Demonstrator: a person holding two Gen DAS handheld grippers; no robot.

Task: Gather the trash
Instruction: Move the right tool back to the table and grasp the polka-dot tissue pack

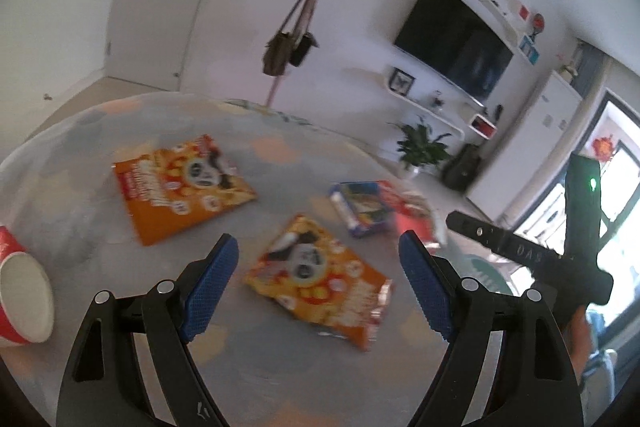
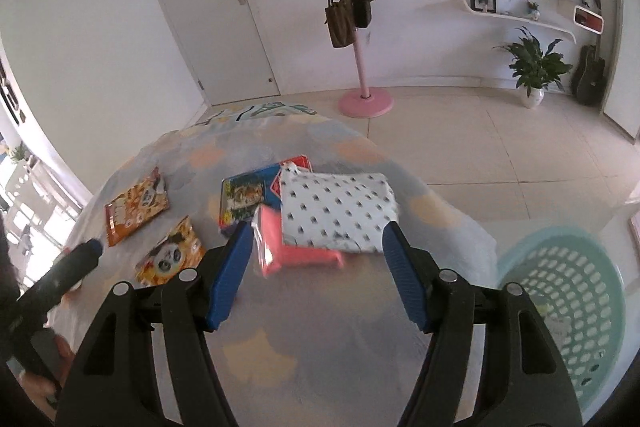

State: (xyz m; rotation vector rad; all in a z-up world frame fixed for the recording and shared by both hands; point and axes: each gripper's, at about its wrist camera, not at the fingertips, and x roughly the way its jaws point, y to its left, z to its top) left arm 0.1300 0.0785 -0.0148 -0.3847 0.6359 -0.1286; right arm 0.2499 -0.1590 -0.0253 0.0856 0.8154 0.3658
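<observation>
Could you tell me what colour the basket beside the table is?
Pale mint green basket, clearest in right wrist view.

Item count on the desk (image 2: pixel 320 327), by kind:

- Orange snack packets with a panda print: two. The far packet (image 1: pixel 182 187) and the near packet (image 1: pixel 320 277) lie flat and well apart.
- Blue-edged printed packet (image 2: pixel 244 197): one.
- Red packet (image 2: pixel 298 163): one, partly covered.
- White bag with a black dot pattern (image 2: pixel 336 211): one, lying over the red packet and a pink item.
- Pink item in clear wrap (image 2: pixel 288 247): one.
- Red paper cup (image 1: pixel 20 299): one, on its side, white inside visible.

Beside the desk:

- Pale green perforated basket (image 2: pixel 568 291): one.

Total on the desk: seven items.
</observation>
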